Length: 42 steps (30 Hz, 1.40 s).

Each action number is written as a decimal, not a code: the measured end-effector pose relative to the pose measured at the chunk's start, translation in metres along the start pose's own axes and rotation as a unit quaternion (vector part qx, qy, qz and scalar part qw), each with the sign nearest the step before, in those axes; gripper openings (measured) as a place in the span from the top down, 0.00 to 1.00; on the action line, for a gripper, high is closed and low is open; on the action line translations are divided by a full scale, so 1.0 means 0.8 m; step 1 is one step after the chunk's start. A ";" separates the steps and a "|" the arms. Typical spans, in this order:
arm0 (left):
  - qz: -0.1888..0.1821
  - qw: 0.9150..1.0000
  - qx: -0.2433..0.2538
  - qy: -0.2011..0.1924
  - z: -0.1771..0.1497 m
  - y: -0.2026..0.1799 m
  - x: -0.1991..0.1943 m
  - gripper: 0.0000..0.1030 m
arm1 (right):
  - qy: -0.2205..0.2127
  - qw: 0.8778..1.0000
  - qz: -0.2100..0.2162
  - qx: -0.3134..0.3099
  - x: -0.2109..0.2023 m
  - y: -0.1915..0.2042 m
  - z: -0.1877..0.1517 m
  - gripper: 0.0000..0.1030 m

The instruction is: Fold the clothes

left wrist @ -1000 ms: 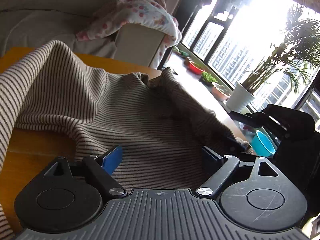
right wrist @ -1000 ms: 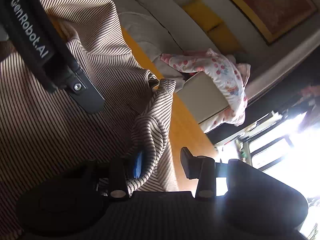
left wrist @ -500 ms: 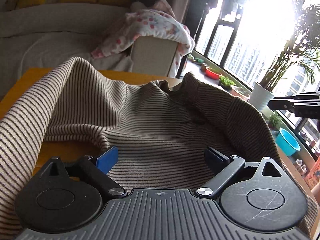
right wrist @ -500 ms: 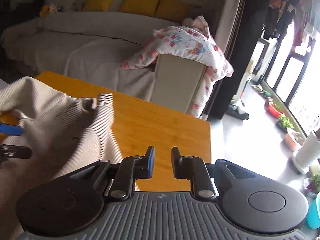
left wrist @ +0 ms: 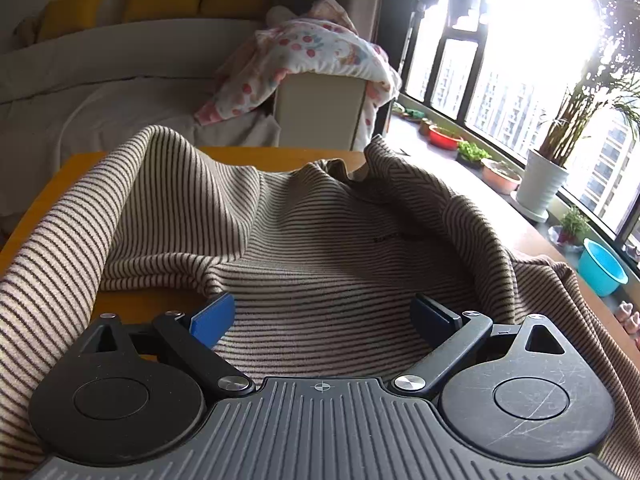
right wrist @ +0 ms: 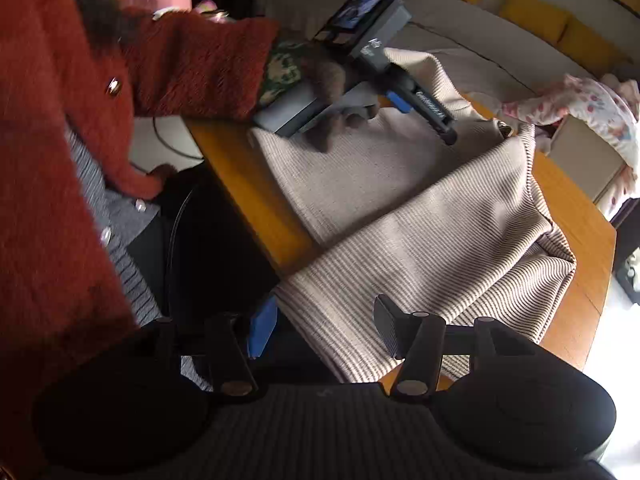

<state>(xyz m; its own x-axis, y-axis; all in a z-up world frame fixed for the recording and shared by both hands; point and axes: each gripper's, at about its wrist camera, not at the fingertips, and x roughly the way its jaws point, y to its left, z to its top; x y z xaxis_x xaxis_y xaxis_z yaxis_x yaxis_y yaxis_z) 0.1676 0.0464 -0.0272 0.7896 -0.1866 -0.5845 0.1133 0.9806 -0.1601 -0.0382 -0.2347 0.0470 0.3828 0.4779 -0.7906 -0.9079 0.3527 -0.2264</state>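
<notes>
Right wrist view: the striped sweater (right wrist: pixel 420 220) sprawls over the worktop (right wrist: pixel 256 196), one edge hanging off at lower centre; it could slide down. Right gripper (right wrist: pixel 326 330) jaws have just been opening, half apart, gripping nothing. Left gripper (left wrist: pixel 324 316) jaws stand wide above the cloth. A sofa (left wrist: pixel 120 76) sits behind.

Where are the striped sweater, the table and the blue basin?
sweater (left wrist: pixel 320 264): left wrist view, flat middle panel ahead of the gripper.
table (right wrist: pixel 256 196): right wrist view, bare near edge left of the sweater.
basin (left wrist: pixel 600 266): left wrist view, its blue side wall, by the window.
</notes>
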 end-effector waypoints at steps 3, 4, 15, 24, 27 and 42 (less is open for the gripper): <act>0.005 1.000 0.003 -0.002 -0.001 0.000 -0.001 0.05 | 0.018 0.997 -0.044 -0.064 0.019 0.026 -0.011 0.48; 0.006 1.000 0.002 -0.003 -0.001 0.000 -0.002 0.05 | 0.022 0.995 -0.055 -0.079 0.026 0.031 -0.014 0.49; -0.008 1.000 -0.015 -0.009 0.000 0.007 -0.004 0.04 | -0.182 0.944 -0.184 0.204 -0.099 -0.170 0.039 0.92; -0.022 0.999 -0.032 -0.014 0.000 0.014 -0.005 0.02 | -0.226 0.782 -0.330 0.477 -0.118 -0.388 -0.032 0.93; -0.029 0.999 -0.040 -0.015 0.000 0.017 -0.005 0.01 | -0.223 0.750 -0.324 0.531 -0.109 -0.419 -0.052 0.93; -0.066 0.993 -0.096 -0.035 -0.002 0.038 -0.017 0.00 | -0.271 0.832 -0.197 0.443 -0.038 -0.407 0.174 0.96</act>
<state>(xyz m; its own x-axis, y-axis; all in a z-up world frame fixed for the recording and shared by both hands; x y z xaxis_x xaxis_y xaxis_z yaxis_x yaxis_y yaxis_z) 0.1596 0.0789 -0.0256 0.8168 -0.3016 -0.4919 0.1069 0.9169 -0.3846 0.2693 -0.2520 0.2243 0.8591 0.3936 -0.3273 -0.3049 0.9070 0.2904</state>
